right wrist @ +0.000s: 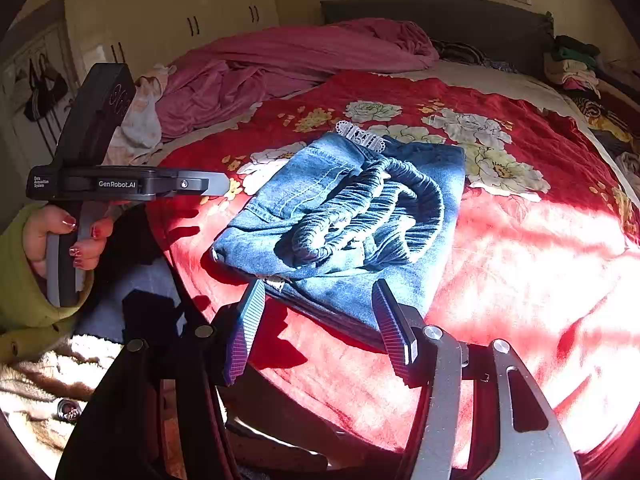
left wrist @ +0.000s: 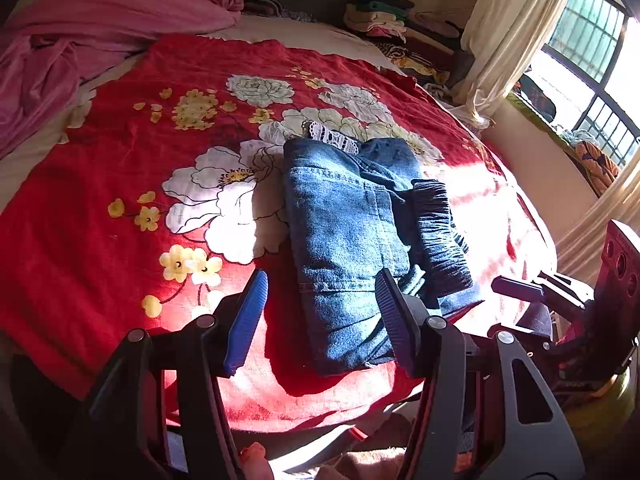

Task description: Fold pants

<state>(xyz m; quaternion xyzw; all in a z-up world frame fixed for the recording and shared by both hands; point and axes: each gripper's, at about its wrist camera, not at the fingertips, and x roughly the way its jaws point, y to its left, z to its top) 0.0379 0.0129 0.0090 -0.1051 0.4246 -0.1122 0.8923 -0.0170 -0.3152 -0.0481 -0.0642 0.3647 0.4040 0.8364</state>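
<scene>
Blue denim pants (left wrist: 352,232) lie folded into a compact stack on the red floral blanket (left wrist: 120,184), with the dark elastic waistband (left wrist: 436,232) on top and a white lace trim (left wrist: 334,134) at the far end. My left gripper (left wrist: 320,312) is open and empty, its blue pads just above the near end of the stack. In the right wrist view the pants (right wrist: 344,216) lie ahead, and my right gripper (right wrist: 320,320) is open and empty at the stack's near edge. The left gripper (right wrist: 216,184) also shows there, held off to the left.
A crumpled pink sheet (left wrist: 100,40) lies at the far left of the bed. Piles of clothes (left wrist: 392,20) sit at the far right by a curtain (left wrist: 508,32) and window. White wardrobes (right wrist: 168,12) stand behind. Strong sunlight falls on the blanket's right side (right wrist: 540,280).
</scene>
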